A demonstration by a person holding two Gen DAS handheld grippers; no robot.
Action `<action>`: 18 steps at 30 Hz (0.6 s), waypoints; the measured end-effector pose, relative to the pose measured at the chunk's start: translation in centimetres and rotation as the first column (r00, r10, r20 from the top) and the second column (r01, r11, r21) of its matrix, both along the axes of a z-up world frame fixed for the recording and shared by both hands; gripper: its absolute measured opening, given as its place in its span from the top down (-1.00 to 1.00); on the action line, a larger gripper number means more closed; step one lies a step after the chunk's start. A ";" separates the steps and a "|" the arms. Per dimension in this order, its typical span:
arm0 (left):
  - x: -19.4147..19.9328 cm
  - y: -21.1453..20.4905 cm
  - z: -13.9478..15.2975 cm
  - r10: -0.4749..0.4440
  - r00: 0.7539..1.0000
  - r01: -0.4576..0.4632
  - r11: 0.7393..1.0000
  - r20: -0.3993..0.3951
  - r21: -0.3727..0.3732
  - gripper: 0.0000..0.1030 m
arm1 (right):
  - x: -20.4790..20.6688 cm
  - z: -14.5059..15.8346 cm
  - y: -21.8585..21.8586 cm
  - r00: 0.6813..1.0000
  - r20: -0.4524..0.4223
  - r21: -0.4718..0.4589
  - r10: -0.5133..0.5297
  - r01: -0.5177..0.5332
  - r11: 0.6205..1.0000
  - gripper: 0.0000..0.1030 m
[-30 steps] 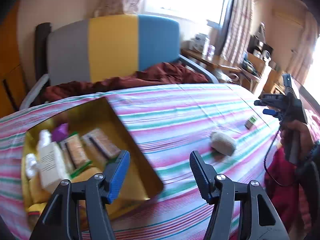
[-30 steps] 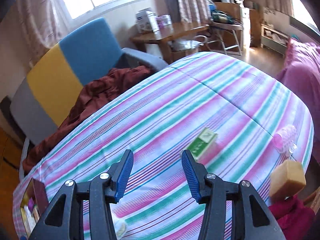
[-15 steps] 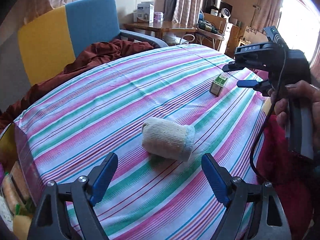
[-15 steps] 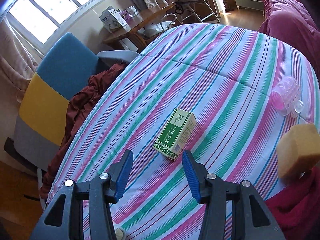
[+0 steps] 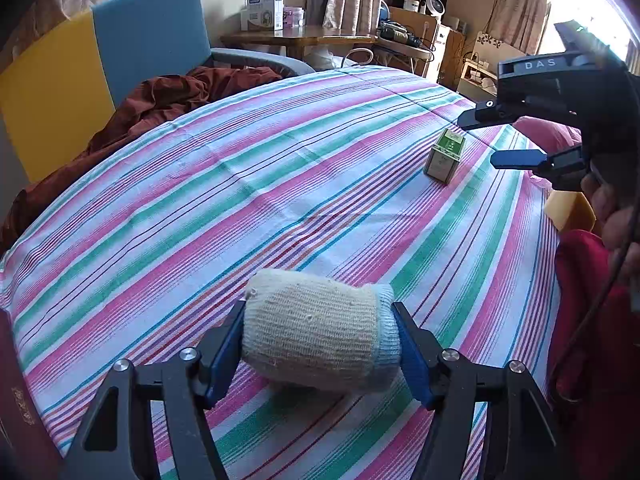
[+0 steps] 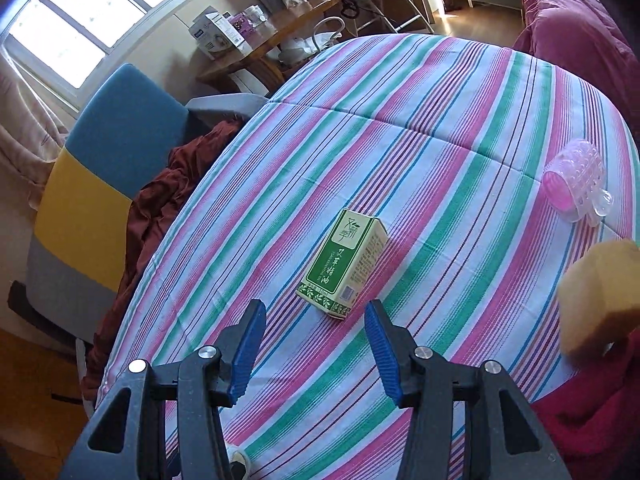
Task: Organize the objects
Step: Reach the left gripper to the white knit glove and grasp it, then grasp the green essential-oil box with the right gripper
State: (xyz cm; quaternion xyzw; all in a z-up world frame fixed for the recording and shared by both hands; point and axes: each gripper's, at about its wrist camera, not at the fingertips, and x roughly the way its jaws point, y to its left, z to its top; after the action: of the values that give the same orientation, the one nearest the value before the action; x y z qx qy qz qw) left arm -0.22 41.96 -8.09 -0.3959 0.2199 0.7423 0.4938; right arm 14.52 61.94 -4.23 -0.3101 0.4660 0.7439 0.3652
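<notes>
At the bottom centre of the left wrist view, the left hand-held gripper [image 5: 320, 344] is closing on a rolled cream knit sock [image 5: 320, 340], its blue pads [image 5: 226, 354] flanking both ends and apparently just meeting the fabric, likely so the soft bundle lifts without unrolling. The sock lies on the striped cloth [image 5: 280, 184] covering the desk. Farther back, at right centre, a green carton [image 5: 445, 159] lies on its side, well apart from the sock. The right hand-held gripper [image 6: 316, 344] hangs just short of that carton [image 6: 344, 262], jaws spread and empty, seemingly lined up to take it next. A pink hair roller [image 6: 574, 180] and a yellow sponge [image 6: 596, 300] sit at the right edge, unsorted.
</notes>
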 end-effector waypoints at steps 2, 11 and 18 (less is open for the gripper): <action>0.1 -1.1 0.0 0.012 1.000 -0.013 1.000 0.019 0.024 -0.31 | -0.1 -0.1 0.1 1.000 0.007 0.000 -0.005 0.005 1.000 -0.01; 2.2 -7.4 -0.5 0.118 0.993 -0.118 0.985 0.005 0.126 -0.31 | 0.2 -0.8 0.4 1.000 0.020 -0.036 -0.020 0.021 0.999 -0.01; 1.4 -7.4 -1.1 0.114 0.992 -0.121 0.984 0.056 0.133 -0.31 | -1.3 0.5 1.8 0.992 0.122 0.033 0.014 -0.018 0.999 -0.38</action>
State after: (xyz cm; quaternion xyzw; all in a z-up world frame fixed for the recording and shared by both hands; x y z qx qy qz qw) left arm 1.22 34.60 -9.23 -0.3913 0.1328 0.7737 0.4802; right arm 13.26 63.72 -3.77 -0.3521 0.4277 0.7343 0.3923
